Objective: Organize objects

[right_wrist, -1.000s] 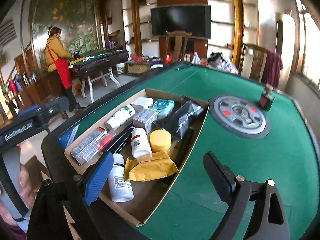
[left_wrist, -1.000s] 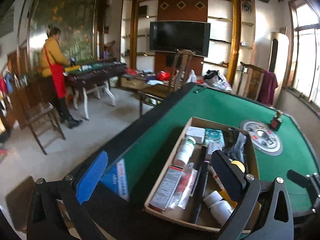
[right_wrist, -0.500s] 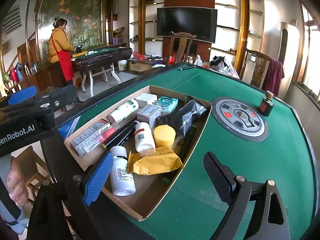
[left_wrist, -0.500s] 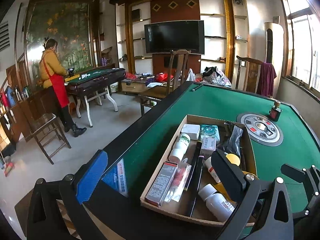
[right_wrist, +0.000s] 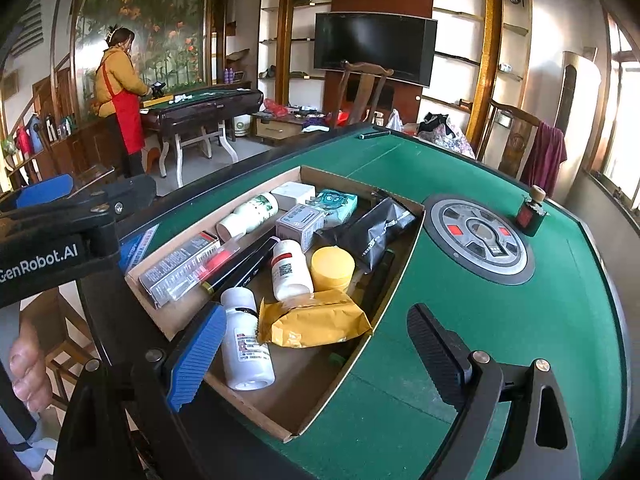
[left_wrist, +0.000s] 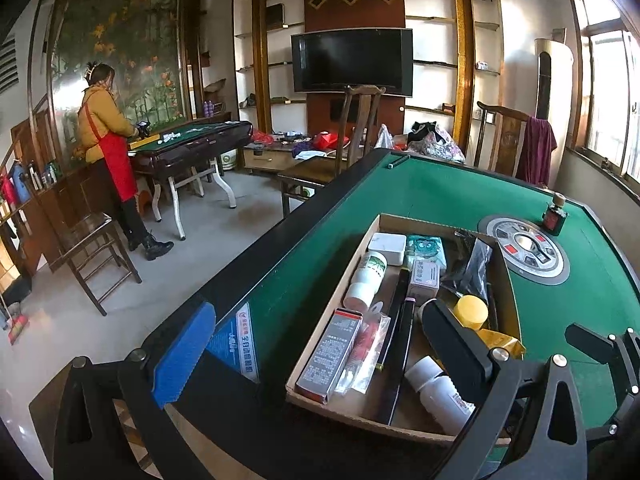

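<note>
- While both grippers rose slightly, the cardboard tray (right_wrist: 352,354) kept its place on the tabletop (right_wrist: 520,320).
- Left gripper (left_wrist: 316,344) and right gripper (right_wrist: 316,340) jaws stayed wide apart, empty.

A cardboard tray (right_wrist: 328,384) sits on the table (right_wrist: 520,320) at frame centre, with bottles (right_wrist: 246,340), boxes (right_wrist: 300,222) and a packet (right_wrist: 316,322) in it. To its right lies a round panel (right_wrist: 478,238); a small bottle (right_wrist: 530,214) stands upper right of that.
</note>
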Available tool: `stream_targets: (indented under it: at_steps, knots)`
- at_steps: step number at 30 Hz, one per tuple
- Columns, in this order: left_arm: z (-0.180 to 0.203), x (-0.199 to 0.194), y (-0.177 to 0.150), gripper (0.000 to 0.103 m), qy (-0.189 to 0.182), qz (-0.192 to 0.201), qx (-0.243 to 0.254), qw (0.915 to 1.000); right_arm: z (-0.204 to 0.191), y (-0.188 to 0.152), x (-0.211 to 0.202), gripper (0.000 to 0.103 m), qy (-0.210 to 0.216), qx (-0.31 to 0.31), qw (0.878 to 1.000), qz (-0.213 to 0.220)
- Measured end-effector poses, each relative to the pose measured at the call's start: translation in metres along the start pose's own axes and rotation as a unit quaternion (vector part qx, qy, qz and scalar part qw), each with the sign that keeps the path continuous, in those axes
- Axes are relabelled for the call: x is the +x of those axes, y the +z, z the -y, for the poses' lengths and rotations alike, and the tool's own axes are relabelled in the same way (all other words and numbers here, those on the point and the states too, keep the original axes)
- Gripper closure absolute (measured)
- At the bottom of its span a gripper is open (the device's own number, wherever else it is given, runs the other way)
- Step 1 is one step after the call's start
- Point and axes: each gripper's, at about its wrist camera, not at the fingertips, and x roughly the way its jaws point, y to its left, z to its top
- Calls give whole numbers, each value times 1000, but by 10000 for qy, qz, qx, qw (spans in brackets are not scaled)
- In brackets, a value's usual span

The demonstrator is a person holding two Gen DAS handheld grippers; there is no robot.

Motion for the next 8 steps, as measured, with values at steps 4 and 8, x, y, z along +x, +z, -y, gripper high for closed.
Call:
stream_targets:
  at_steps: [4, 8]
  knots:
    - [2, -1, -3, 0, 93, 45, 23, 9999, -1, 0, 0, 8, -21, -5, 10000, -4]
    - [1, 0, -3, 0, 178, 11, 22, 9998, -1, 0, 2, 8, -40, -5, 10000, -26]
